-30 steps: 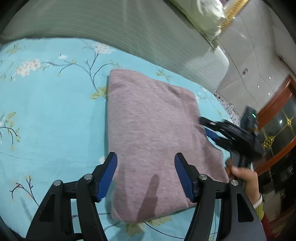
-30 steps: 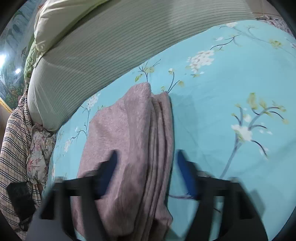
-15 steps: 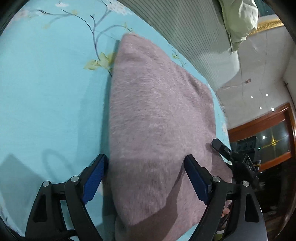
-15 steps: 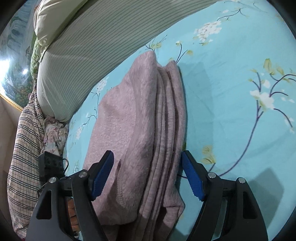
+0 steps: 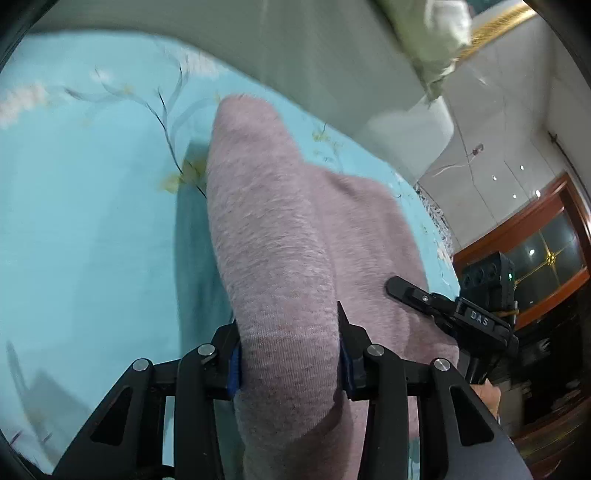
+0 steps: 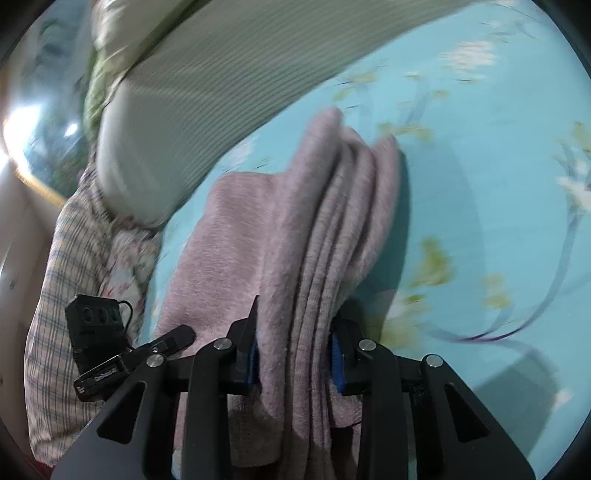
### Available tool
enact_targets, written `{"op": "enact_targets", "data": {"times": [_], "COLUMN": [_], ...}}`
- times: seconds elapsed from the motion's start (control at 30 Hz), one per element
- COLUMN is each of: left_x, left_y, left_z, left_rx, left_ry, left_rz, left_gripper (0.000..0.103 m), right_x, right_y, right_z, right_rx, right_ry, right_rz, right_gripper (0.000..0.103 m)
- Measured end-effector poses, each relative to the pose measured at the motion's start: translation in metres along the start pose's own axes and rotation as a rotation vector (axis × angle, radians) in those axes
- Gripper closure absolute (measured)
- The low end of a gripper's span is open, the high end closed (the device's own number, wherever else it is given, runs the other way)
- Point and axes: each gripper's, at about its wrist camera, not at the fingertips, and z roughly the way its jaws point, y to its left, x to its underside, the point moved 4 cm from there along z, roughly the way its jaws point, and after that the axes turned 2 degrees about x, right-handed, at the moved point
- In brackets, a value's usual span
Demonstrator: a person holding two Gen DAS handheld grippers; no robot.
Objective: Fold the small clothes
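A folded mauve knit garment (image 5: pixel 280 229) lies on a turquoise floral bedsheet (image 5: pixel 92 221). My left gripper (image 5: pixel 290 363) is shut on its folded left edge, the cloth bunched into a ridge between the blue pads. My right gripper (image 6: pixel 295 354) is shut on the opposite edge, where several stacked layers of the garment (image 6: pixel 314 236) show. The right gripper's black body also shows in the left wrist view (image 5: pixel 450 306), at the garment's right edge. The near edge lifts off the sheet.
A grey-green striped bolster (image 6: pixel 207 85) and a pale pillow (image 5: pixel 432 33) lie along the far side of the bed. A plaid cloth (image 6: pixel 59 295) is heaped at the left. A wooden glass-fronted cabinet (image 5: pixel 535 251) stands past the bed's right edge.
Both grippers were open and astride the garment's edges; now both have shut on the cloth. The pinched edges have bunched and risen off the sheet.
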Motion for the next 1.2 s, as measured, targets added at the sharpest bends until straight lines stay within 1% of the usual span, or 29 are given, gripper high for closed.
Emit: {"op": "enact_targets", "data": {"times": [0.1,0.23,0.3,0.37,0.47,0.53,0.63,0.73,0.77,0.8,0.83,0.9,0.93,1.0,1.07,1.1,1.13,1.17,1.2], "left_x": [0.010,0.027,0.038,0.047,0.064,0.076,0.089,0.092,0.091,0.093,0.095,0.096,0.097,0.101,0.103,0.104,0.104,0.105,0.106], "left_y": [0.005,0.028,0.040,0.050,0.072,0.089,0.108,0.113,0.113,0.111,0.111,0.108,0.109,0.107,0.101,0.096,0.091,0.085,0.079], "left_z": [-0.046,-0.110,-0.138,-0.157,-0.171,-0.170,-0.159,-0.153,-0.151,-0.150,-0.152,-0.155,-0.160,-0.173,-0.184,-0.192,-0.197,-0.201,-0.205], "left_rx": [-0.027,-0.083,-0.110,-0.142,-0.170,-0.186,-0.202,-0.218,-0.232,-0.247,-0.262,-0.292,-0.302,-0.324,-0.353,-0.367,-0.372,-0.365,-0.351], "left_ry": [-0.054,-0.122,-0.153,-0.177,-0.182,-0.160,-0.135,-0.128,-0.128,-0.128,-0.127,-0.129,-0.131,-0.150,-0.177,-0.196,-0.210,-0.220,-0.226], "left_rz": [0.008,-0.017,-0.026,-0.029,-0.081,-0.129,-0.164,-0.177,-0.176,-0.171,-0.166,-0.155,-0.156,-0.148,-0.128,-0.111,-0.094,-0.074,-0.052], "left_gripper": [0.063,0.063,0.063,0.063,0.063,0.063,0.059,0.050,0.046,0.045,0.042,0.039,0.036,0.035,0.036,0.037,0.038,0.040,0.042], "right_x": [0.011,0.031,0.043,0.052,0.068,0.075,0.078,0.077,0.077,0.076,0.074,0.069,0.064,0.053,0.043,0.037,0.033,0.030,0.028], "right_y": [0.030,0.076,0.093,0.101,0.106,0.102,0.090,0.085,0.084,0.084,0.085,0.089,0.093,0.099,0.108,0.113,0.118,0.121,0.122], "right_z": [0.021,0.055,0.071,0.084,0.109,0.116,0.117,0.117,0.117,0.115,0.113,0.104,0.097,0.084,0.079,0.081,0.086,0.093,0.101], "right_rx": [-0.062,-0.155,-0.184,-0.196,-0.170,-0.137,-0.124,-0.088,-0.077,-0.063,-0.040,0.009,0.029,0.049,0.060,0.063,0.061,0.062,0.069], "right_ry": [0.032,0.075,0.097,0.121,0.172,0.188,0.201,0.200,0.201,0.198,0.193,0.161,0.130,0.070,0.035,0.029,0.034,0.045,0.059], "right_rz": [-0.041,-0.114,-0.144,-0.158,-0.159,-0.159,-0.125,-0.120,-0.120,-0.121,-0.127,-0.151,-0.168,-0.197,-0.224,-0.237,-0.246,-0.251,-0.252], "right_gripper": [0.072,0.072,0.072,0.072,0.072,0.071,0.068,0.061,0.055,0.051,0.048,0.041,0.041,0.040,0.040,0.043,0.048,0.059,0.062]}}
